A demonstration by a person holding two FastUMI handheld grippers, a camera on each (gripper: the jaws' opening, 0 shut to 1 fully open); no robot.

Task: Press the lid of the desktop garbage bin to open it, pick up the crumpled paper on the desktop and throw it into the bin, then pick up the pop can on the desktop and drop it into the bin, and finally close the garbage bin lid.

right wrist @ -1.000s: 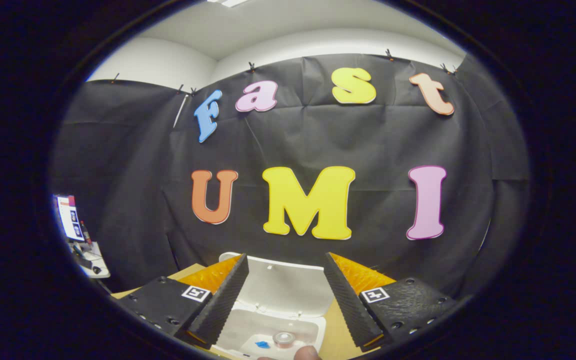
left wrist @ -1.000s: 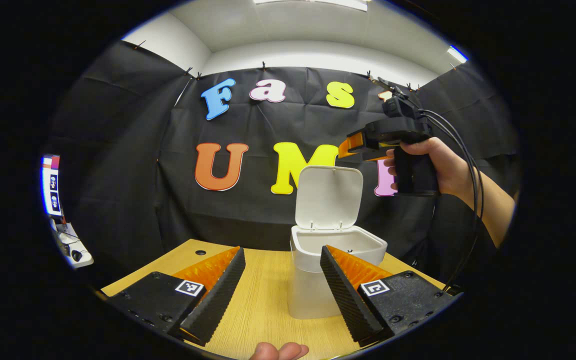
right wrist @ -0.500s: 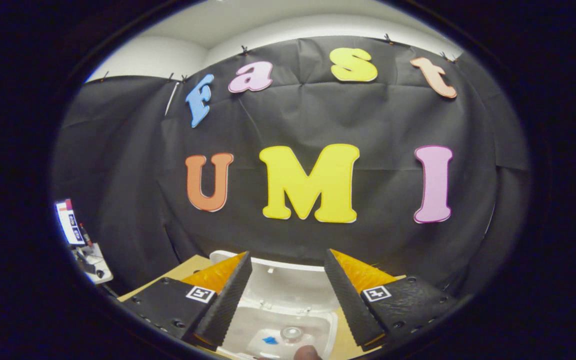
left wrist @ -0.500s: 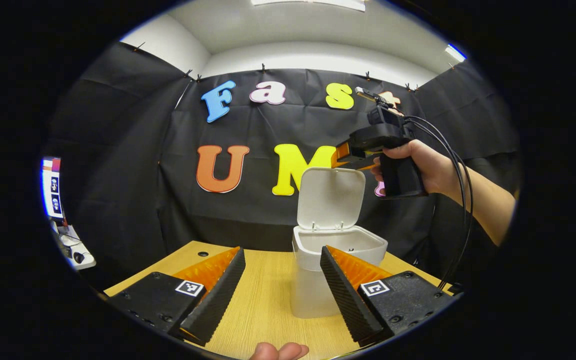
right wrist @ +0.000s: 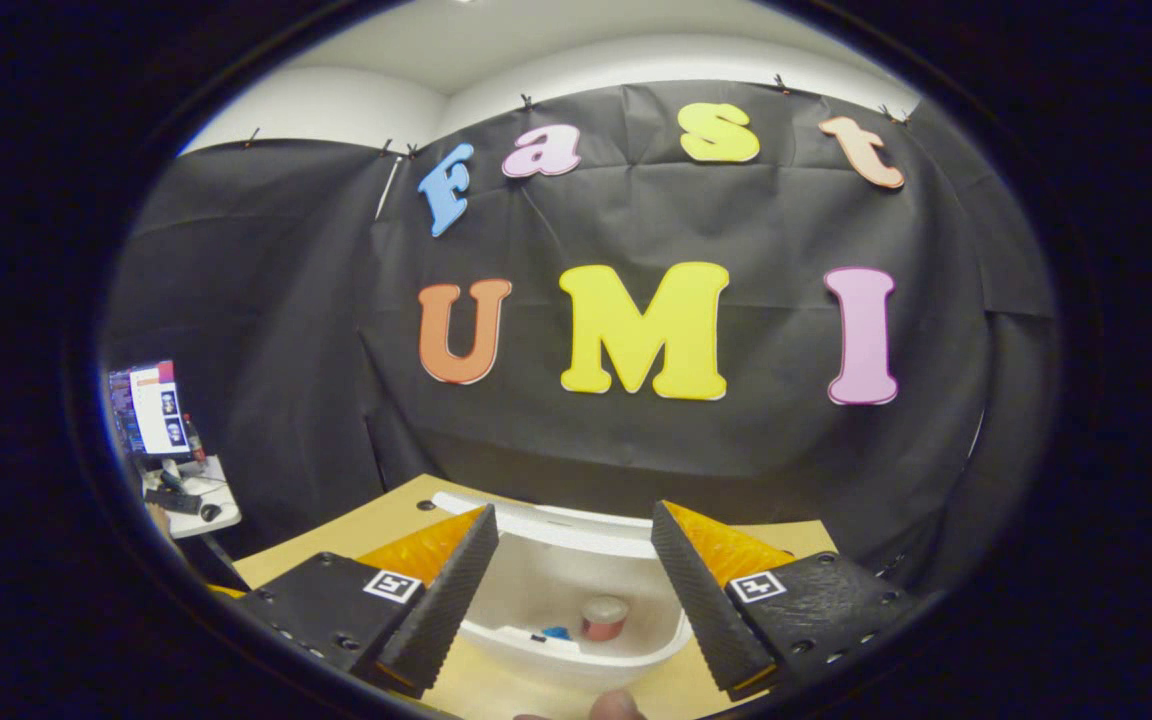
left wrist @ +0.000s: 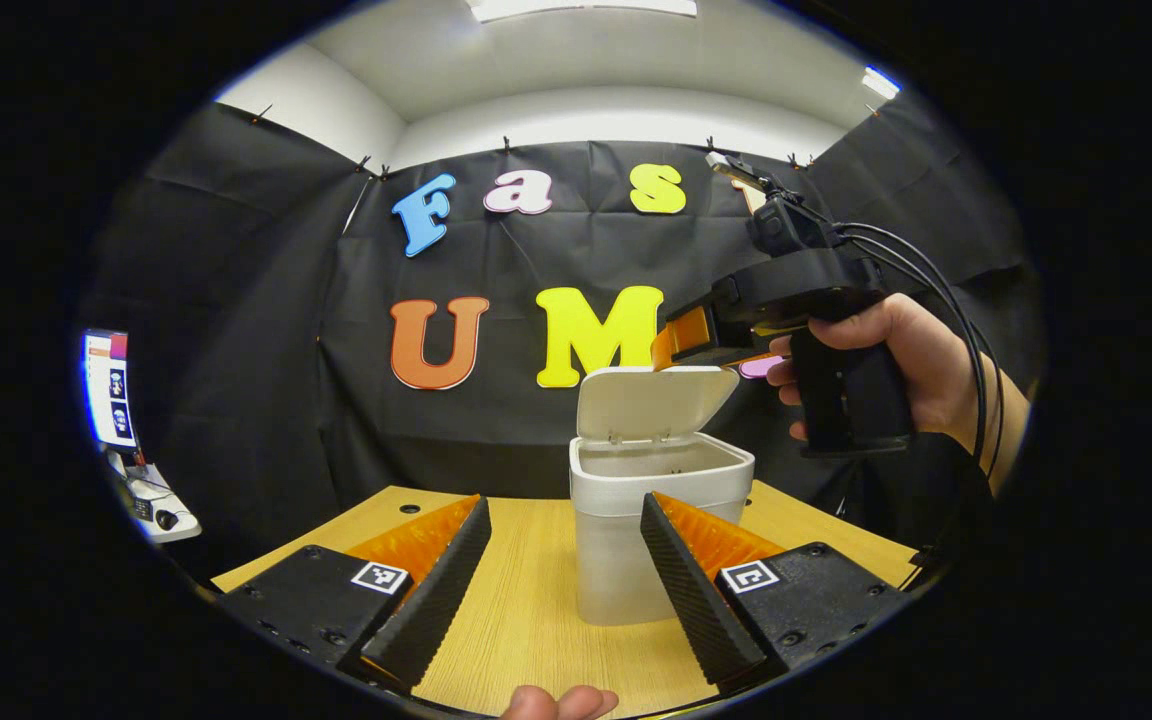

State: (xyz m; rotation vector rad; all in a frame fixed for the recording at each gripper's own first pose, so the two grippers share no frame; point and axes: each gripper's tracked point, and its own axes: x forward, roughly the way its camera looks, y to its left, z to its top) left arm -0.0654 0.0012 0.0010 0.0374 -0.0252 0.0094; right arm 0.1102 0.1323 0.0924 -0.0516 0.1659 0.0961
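The closing of the lid (left wrist: 651, 402), the last step of the task, is judged to be in hand. In the left gripper view, one white garbage bin (left wrist: 658, 540) is seen standing on the wooden desktop (left wrist: 526, 620), its single lid tilted partly forward over the opening. The right gripper (left wrist: 681, 342), held in a hand (left wrist: 911, 365), is seen just above and behind the lid's top edge; whether contact is made cannot be told. In the right gripper view, one pop can (right wrist: 603, 617) is seen inside the bin, beside a small blue item (right wrist: 556, 633); the crumpled paper cannot be made out with certainty. The right gripper's jaws are held apart with nothing between them, and the left gripper (left wrist: 561, 575) is likewise held open and empty, low over the desktop near the bin. The next move is judged to call for a forward and downward push on the lid until it is seated on the rim.
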